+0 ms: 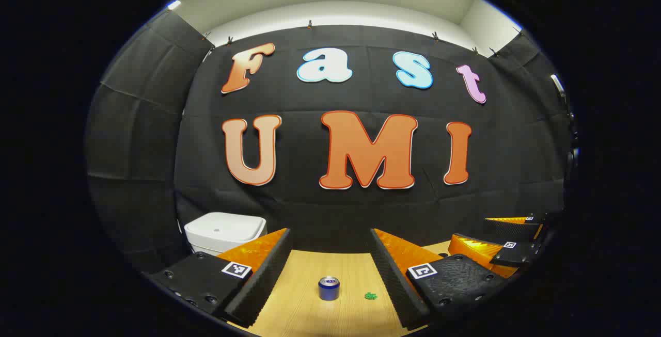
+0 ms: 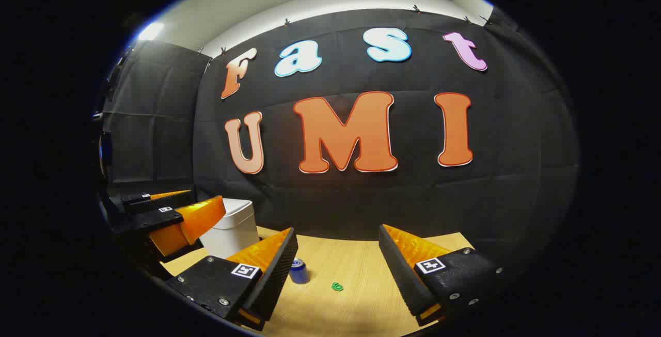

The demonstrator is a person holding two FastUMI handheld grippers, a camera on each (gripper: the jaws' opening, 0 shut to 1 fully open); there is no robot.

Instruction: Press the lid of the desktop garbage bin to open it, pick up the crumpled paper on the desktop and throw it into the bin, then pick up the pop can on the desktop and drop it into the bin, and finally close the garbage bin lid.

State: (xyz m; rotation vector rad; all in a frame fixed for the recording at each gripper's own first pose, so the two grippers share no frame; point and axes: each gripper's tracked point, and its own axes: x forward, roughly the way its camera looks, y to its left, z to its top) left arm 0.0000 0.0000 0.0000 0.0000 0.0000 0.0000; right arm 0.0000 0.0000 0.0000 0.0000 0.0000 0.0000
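A white bin with its lid down stands at the back left of the wooden table. In the left gripper view a blue pop can stands upright between my left gripper's open fingers, farther off on the table, with a small green crumpled paper just right of it. The right gripper appears at the right edge of that view. In the right gripper view my right gripper is open and holds nothing; the can, the paper and the bin lie ahead to the left, with the left gripper in front of the bin.
The black cloth wall closes off the back of the table right behind the bin. Bare wood stretches to the right of the paper.
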